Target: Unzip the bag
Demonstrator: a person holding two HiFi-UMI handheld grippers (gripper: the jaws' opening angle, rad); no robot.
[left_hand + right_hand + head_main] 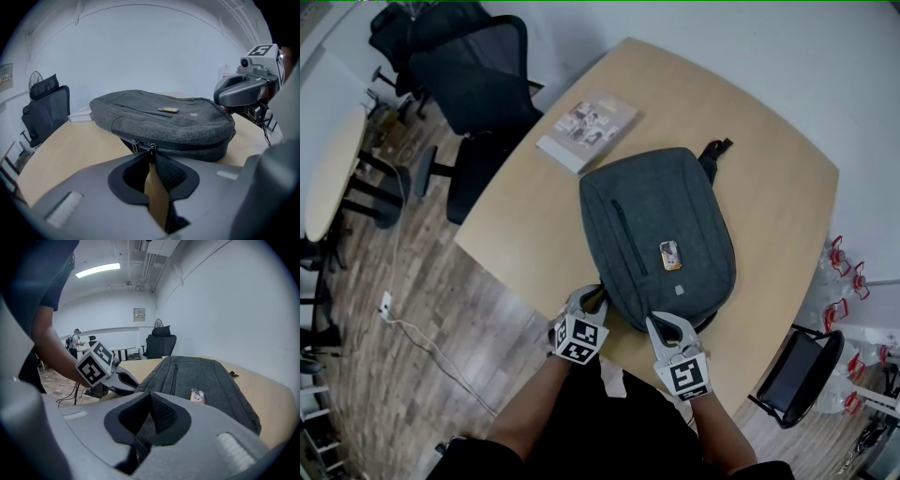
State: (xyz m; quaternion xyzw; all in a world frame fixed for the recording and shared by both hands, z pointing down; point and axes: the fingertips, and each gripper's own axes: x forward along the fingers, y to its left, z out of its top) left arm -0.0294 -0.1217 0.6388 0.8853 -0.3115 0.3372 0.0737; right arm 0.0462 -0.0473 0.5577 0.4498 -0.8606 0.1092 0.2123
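A grey backpack (pixel 661 234) lies flat on the light wooden table (pixel 759 141), with a small badge (pixel 670 253) on its top face. Both grippers are at the bag's near edge. In the left gripper view my left gripper (pixel 151 157) has its tips closed on the pull of one zip slider (pixel 151 148); a second slider (pixel 135 144) sits just left of it. From the head view the left gripper (pixel 592 302) is at the bag's near left corner. My right gripper (pixel 661 326) is shut, pinching the bag's edge fabric (pixel 149 416) a little to the right.
A book (pixel 586 131) lies on the table beyond the bag's far left side. A black office chair (pixel 478 84) stands to the left of the table and another dark chair (pixel 797 375) at the lower right. A white cable (pixel 422 337) runs across the wooden floor.
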